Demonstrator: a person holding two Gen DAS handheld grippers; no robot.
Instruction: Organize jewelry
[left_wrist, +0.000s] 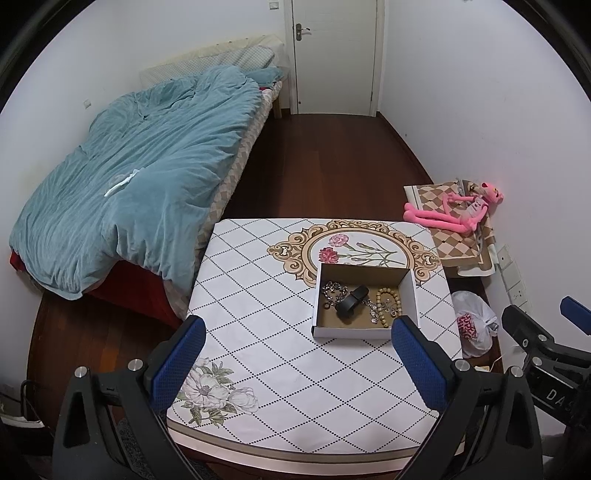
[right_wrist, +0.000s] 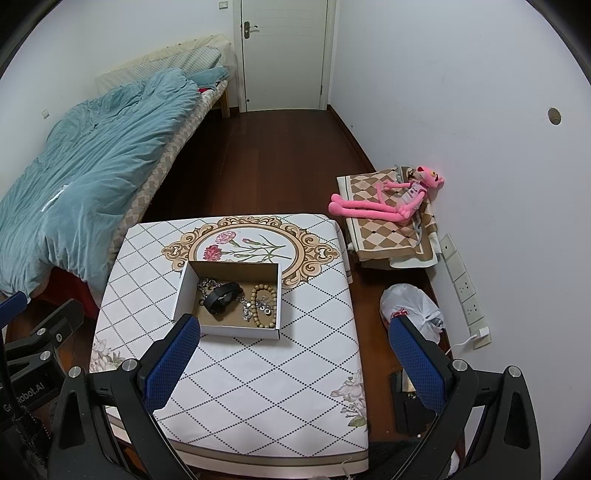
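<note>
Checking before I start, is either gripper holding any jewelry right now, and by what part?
Nothing is held. Left gripper and right gripper are both open and empty.

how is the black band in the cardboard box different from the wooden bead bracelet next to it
The black strap-like band is one smooth, dark, flat piece; the tan wooden bead bracelet is a string of small round beads. The band lies near the middle of the open cardboard box; the bracelet lies along its right side as an open loop. Both rest on the box floor amid the silver chain jewelry.
</note>
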